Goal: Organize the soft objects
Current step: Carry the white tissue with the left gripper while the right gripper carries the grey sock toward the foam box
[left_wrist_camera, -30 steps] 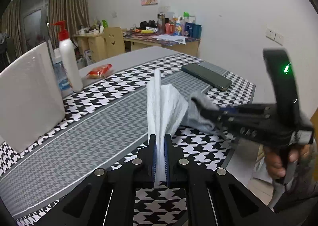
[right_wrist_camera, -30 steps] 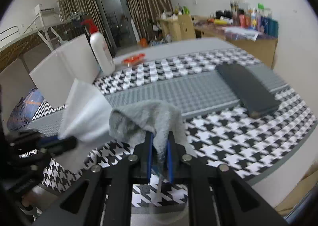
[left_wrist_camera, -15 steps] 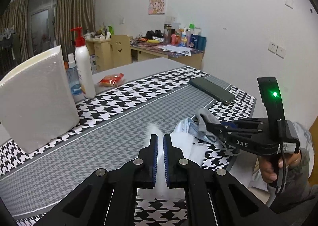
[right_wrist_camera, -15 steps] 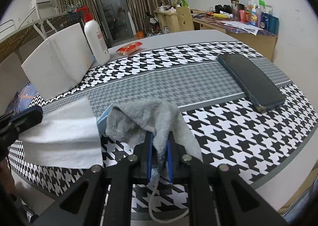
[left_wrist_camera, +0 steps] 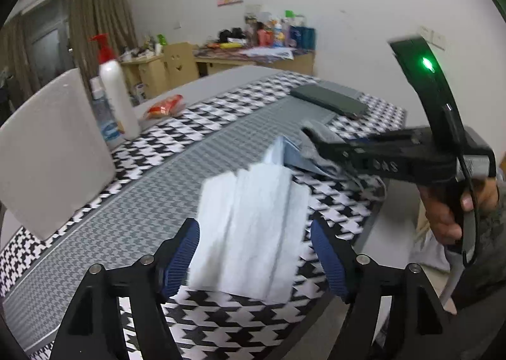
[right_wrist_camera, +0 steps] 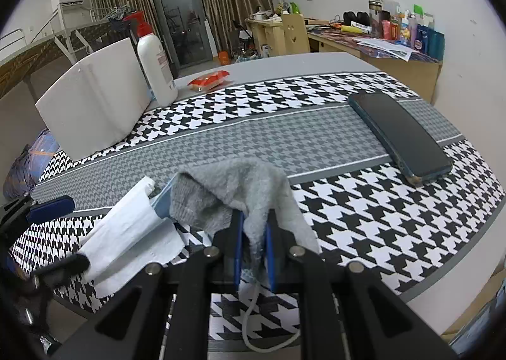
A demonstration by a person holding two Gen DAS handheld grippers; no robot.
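My left gripper (left_wrist_camera: 254, 257) has just been opening its jaws, which now stand wide with the white tissue (left_wrist_camera: 249, 227) lying loose between them on the houndstooth worktop (left_wrist_camera: 196, 151). My right gripper (right_wrist_camera: 253, 249) is clamped on the grey cloth (right_wrist_camera: 234, 189) (a blue face mask (right_wrist_camera: 162, 201) peeks out under it), just beside the tissue; a dark phone (right_wrist_camera: 398, 135) lies well apart

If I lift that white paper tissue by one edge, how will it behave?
The white paper tissue likely flops: it lies creased and partly folded between the open left gripper fingers. It looks thin, so probably light, and may tear if snagged.
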